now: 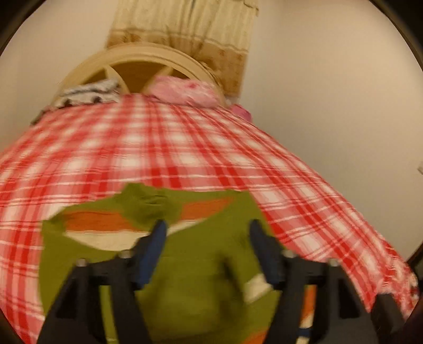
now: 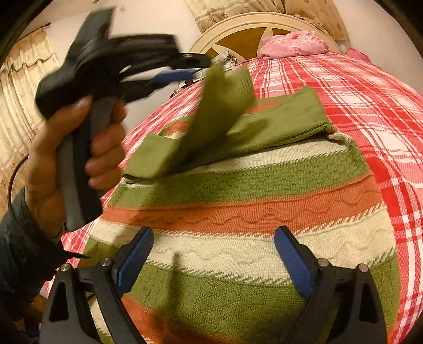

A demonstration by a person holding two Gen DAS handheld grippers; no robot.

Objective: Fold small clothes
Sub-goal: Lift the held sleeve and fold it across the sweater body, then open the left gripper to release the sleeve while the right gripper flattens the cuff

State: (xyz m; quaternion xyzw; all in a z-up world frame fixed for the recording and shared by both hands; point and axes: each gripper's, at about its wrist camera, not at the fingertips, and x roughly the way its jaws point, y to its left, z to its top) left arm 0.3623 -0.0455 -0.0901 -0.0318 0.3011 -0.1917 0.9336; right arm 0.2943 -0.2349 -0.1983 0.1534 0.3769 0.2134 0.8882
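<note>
A small knitted sweater (image 2: 238, 201) with green, orange and cream stripes lies on the red plaid bed (image 2: 370, 100). One green sleeve lies folded across its top. The other green sleeve (image 2: 219, 105) hangs in the air right by the left gripper's fingertips (image 2: 201, 69); whether they touch it is blurred. In the left wrist view the left gripper (image 1: 207, 230) has its jaws apart over the sweater (image 1: 190, 277). My right gripper (image 2: 212, 238) is open and empty, hovering over the sweater's lower stripes.
A cream round headboard (image 2: 253, 23) stands at the far end with a pink pillow (image 2: 293, 42) and a black-and-white cloth (image 1: 87, 94). Curtains hang behind. The bed edge drops off at the right (image 1: 370, 238).
</note>
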